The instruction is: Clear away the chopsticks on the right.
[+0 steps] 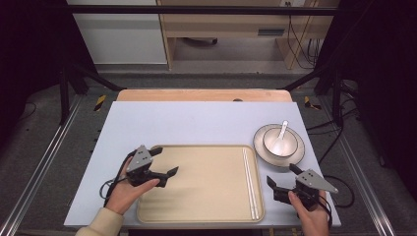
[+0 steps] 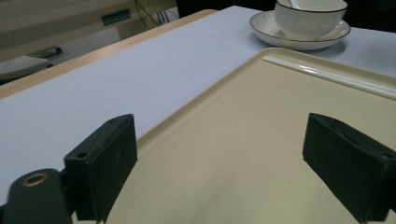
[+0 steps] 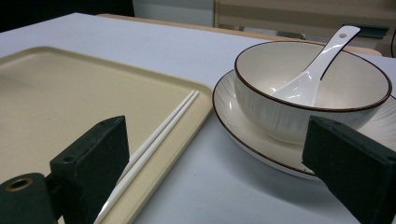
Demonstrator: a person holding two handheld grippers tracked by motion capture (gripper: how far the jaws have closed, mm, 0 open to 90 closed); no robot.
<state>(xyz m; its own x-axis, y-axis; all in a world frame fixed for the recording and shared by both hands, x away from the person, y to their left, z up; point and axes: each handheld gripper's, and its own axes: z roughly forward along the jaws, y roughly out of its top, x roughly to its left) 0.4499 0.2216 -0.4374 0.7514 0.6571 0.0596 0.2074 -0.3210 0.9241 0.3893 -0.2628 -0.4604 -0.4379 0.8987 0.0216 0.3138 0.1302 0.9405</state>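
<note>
A: What lay on your bench, biggest first?

B: One beige tray, and in it only one pair of white chopsticks, lying along its right edge. Just beside the tray's far right corner stood one plate, with one bowl on it and one spoon resting inside the bowl.

A: And my grippers against those?

B: Your left gripper hung over the tray's left part, jaws spread wide, gripping nothing. Your right gripper sat on the bench's near right, off the tray, just this side of the plate. In the right gripper view its jaws stood wide apart and empty, with the chopsticks and bowl ahead between them.
</note>
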